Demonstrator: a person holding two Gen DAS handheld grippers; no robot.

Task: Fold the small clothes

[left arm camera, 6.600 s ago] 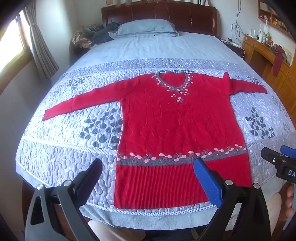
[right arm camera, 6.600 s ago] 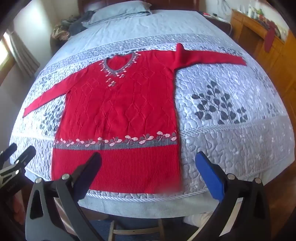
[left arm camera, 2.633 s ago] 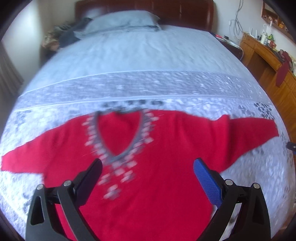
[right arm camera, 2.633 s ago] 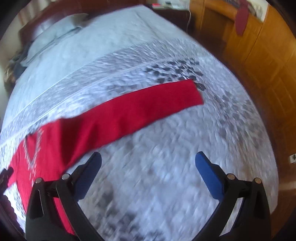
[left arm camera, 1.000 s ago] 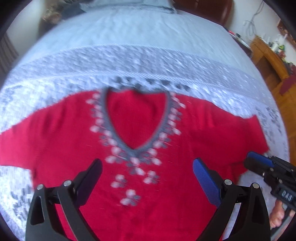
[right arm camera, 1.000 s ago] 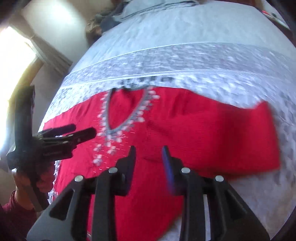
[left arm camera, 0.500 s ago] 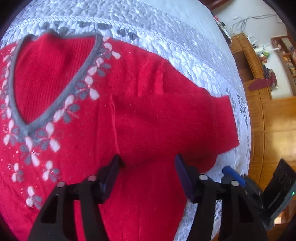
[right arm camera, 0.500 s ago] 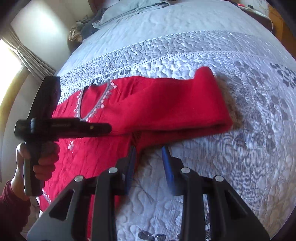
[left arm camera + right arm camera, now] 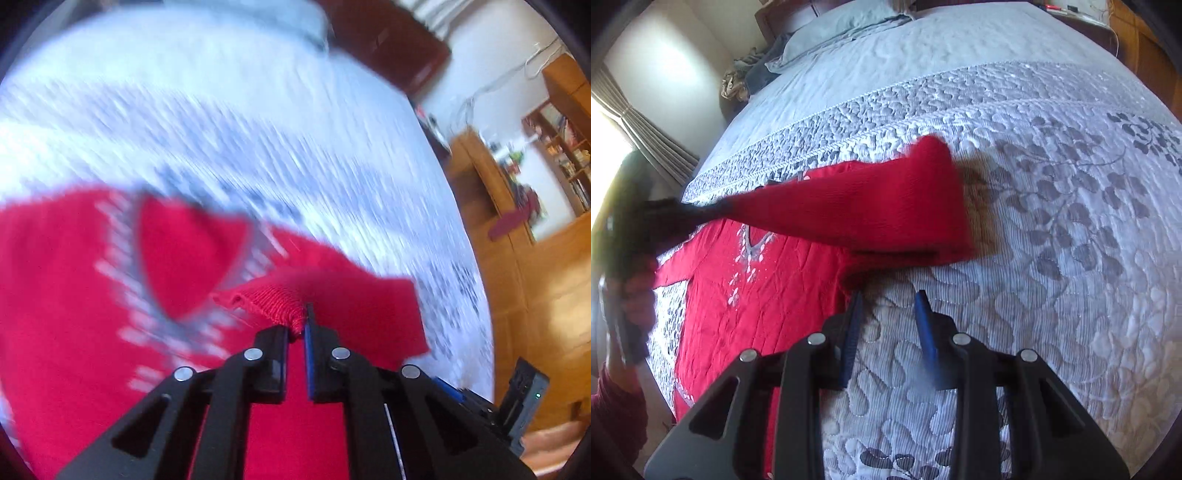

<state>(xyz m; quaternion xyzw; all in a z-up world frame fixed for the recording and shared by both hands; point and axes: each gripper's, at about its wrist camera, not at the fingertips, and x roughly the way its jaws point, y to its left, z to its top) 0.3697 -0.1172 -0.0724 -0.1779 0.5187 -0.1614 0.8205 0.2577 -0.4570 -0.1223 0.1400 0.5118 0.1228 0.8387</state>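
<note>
A red sweater [image 9: 74, 295] with a grey V-neck and flower trim lies flat on the bed; it also shows in the right wrist view [image 9: 757, 302]. My left gripper [image 9: 295, 325] is shut on the cuff of the sweater's right sleeve [image 9: 273, 299] and holds it lifted over the chest; in the right wrist view the sleeve [image 9: 871, 206] stretches taut from the left gripper [image 9: 690, 214] to its fold. My right gripper [image 9: 888, 299] is narrowly open and empty, just below the sleeve fold at the sweater's side edge.
The sweater lies on a grey-white quilted bedspread [image 9: 1052, 277] with leaf prints. A blue pillow [image 9: 842, 22] and a pile of clothes [image 9: 746, 74] sit at the headboard. Wooden cabinets [image 9: 524, 258] stand right of the bed.
My left gripper closed on the sleeve cuff and lifted it leftward over the chest. My right gripper has let the sleeve go and opened slightly, staying by the fold.
</note>
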